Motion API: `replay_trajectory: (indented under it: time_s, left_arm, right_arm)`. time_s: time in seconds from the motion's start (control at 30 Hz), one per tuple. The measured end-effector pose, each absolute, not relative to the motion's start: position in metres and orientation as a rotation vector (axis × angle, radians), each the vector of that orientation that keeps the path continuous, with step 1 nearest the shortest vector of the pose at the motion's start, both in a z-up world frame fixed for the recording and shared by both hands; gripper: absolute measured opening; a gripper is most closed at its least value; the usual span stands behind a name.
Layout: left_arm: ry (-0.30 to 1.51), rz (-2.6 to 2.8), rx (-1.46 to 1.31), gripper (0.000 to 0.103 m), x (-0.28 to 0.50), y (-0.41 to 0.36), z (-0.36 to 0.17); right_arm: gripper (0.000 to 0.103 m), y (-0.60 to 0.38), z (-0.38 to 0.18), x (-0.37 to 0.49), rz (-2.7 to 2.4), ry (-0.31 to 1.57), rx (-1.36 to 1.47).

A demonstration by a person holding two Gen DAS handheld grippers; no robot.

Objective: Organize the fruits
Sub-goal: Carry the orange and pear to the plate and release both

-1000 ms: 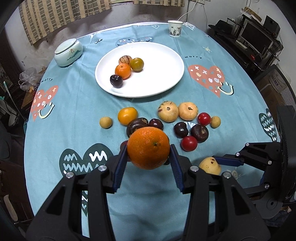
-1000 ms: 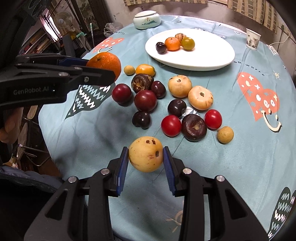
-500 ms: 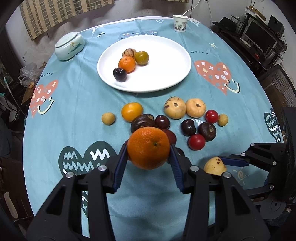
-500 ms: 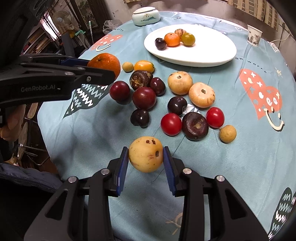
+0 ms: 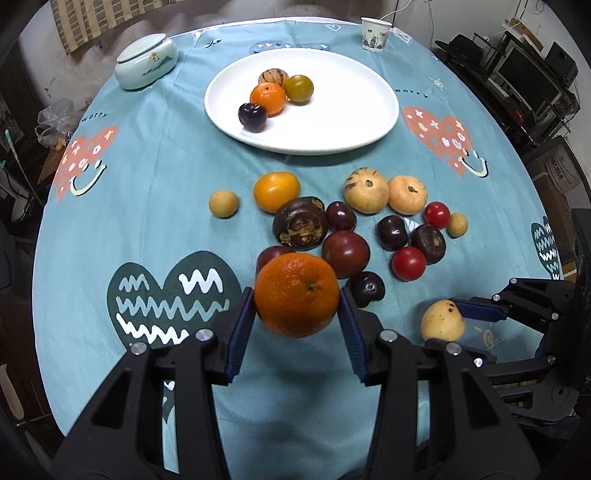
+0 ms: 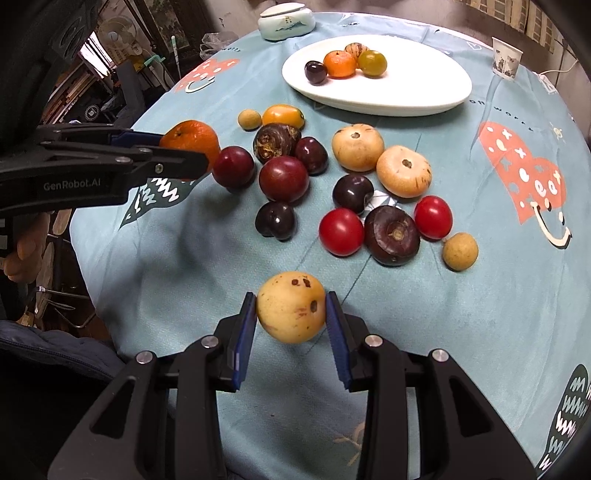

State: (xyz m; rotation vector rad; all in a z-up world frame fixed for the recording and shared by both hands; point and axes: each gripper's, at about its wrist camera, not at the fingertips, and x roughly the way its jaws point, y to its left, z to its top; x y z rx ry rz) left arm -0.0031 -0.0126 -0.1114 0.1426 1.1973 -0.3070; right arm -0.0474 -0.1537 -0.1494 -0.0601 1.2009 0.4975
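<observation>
My left gripper (image 5: 296, 317) is shut on a big orange (image 5: 296, 294), held above the near part of the round table. The same orange (image 6: 192, 139) shows at the left of the right wrist view. My right gripper (image 6: 291, 323) is shut on a pale yellow spotted fruit (image 6: 291, 306), also seen as the yellow fruit (image 5: 442, 320) at the lower right of the left wrist view. A white plate (image 5: 343, 122) at the far middle holds several small fruits. Many loose fruits, dark plums (image 5: 345, 253), red tomatoes (image 6: 341, 231) and tan round fruits (image 5: 366, 190), lie between the plate and the grippers.
A lidded ceramic pot (image 5: 146, 61) stands at the far left of the teal cloth (image 5: 147, 192). A paper cup (image 5: 375, 34) is at the far right edge. Shelves with electronics (image 5: 528, 74) stand beyond the table on the right. A hand (image 6: 22, 251) grips the left tool.
The left gripper has moved forward and down with the orange, so the loose fruits and plate look nearer. The right gripper has kept nearly still with the yellow fruit.
</observation>
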Motion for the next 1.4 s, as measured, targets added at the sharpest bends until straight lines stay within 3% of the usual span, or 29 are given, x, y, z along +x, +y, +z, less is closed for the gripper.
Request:
replay_trajectory:
  time_s: [0.47, 0.83, 0.93, 1.0, 1.17, 1.2, 1.23, 1.4]
  left_arm:
    - [1.099, -0.321, 0.083, 0.046, 0.094, -0.056, -0.079]
    - [1.176, -0.217, 0.125, 0.047, 0.173, -0.08, -0.123]
    - [1.171, -0.218, 0.118, 0.053, 0.182, -0.077, -0.127]
    - [1.157, -0.228, 0.119, 0.062, 0.183, -0.077, -0.125]
    - [1.155, -0.212, 0.092, 0.063, 0.183, -0.066, -0.119]
    - [1.157, -0.205, 0.084, 0.063, 0.182, -0.063, -0.118]
    - [1.158, -0.201, 0.077, 0.063, 0.181, -0.06, -0.116]
    - [1.118, -0.21, 0.072, 0.067, 0.156, -0.043, -0.097]
  right_arm:
    - [0.038, -0.19, -0.081, 0.053, 0.318, 0.926, -0.012]
    - [0.038, -0.194, -0.108, 0.161, 0.243, 0.978, -0.034]
    - [0.038, -0.196, -0.118, 0.177, 0.248, 1.014, -0.031]
    - [0.039, -0.198, -0.122, 0.182, 0.256, 1.023, -0.028]
    - [0.043, -0.205, -0.121, 0.182, 0.259, 1.011, -0.002]
    - [0.047, -0.207, -0.119, 0.18, 0.272, 1.01, 0.011]
    - [0.062, -0.206, -0.117, 0.179, 0.273, 1.01, 0.011]
    - [0.062, -0.212, -0.095, 0.154, 0.288, 0.98, -0.023]
